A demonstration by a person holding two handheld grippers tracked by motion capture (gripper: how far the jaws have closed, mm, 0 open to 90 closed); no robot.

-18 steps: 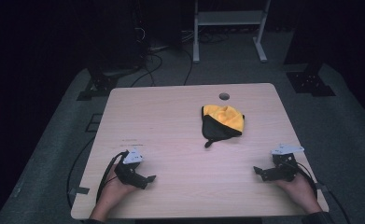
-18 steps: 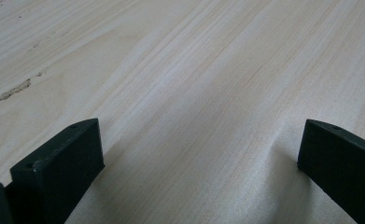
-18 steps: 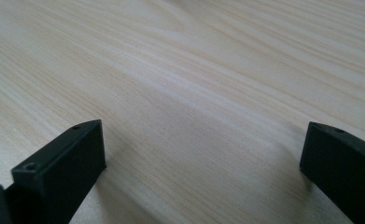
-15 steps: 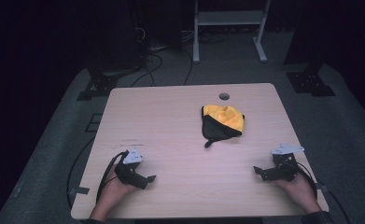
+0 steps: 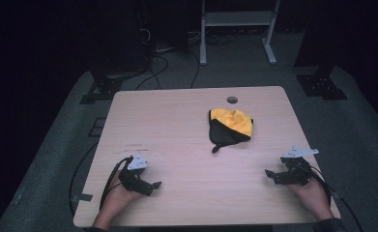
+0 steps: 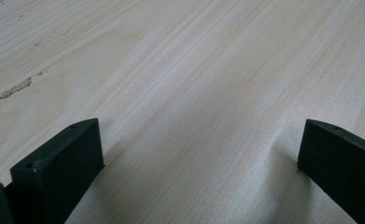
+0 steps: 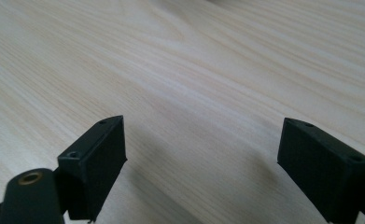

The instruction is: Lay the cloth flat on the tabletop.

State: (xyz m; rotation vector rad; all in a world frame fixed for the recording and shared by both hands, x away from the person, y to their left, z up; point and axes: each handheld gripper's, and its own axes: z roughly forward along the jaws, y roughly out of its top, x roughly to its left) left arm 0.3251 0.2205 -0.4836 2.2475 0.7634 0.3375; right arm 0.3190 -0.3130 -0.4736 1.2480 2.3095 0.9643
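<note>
Cloth: one small yellow-and-black fabric pouch (image 5: 230, 128), crumpled, with a short black drawstring tail trailing toward the person. It lies on the far right-centre of the table, just short of the round cable hole (image 5: 232, 100), well apart from both tools and untouched.

Left gripper (image 5: 153, 185): black two-jaw tongs, held low at the near left edge, jaws wide apart with bare wood between them in the left gripper view (image 6: 199, 154); nothing held.

Right gripper (image 5: 270, 174): matching tongs at the near right edge, jaws equally wide in the right gripper view (image 7: 201, 158); nothing held.

Change: compared with half a second ago, none worth noting. Pouch and both hands sit where they were. By my judgement the work on the pouch has not begun, and the first reach is yet to come, probably from the right, which is nearer.

Surface: pale wood-grain rectangular tabletop (image 5: 177, 130), with a faint scuff mark seen in the left gripper view (image 6: 7, 93).

Room: dim, grey carpeted floor (image 5: 56, 145), black cables (image 5: 152, 72) behind the table, a white metal frame stand (image 5: 237, 19) at the back, and dark stand bases at either far corner.
</note>
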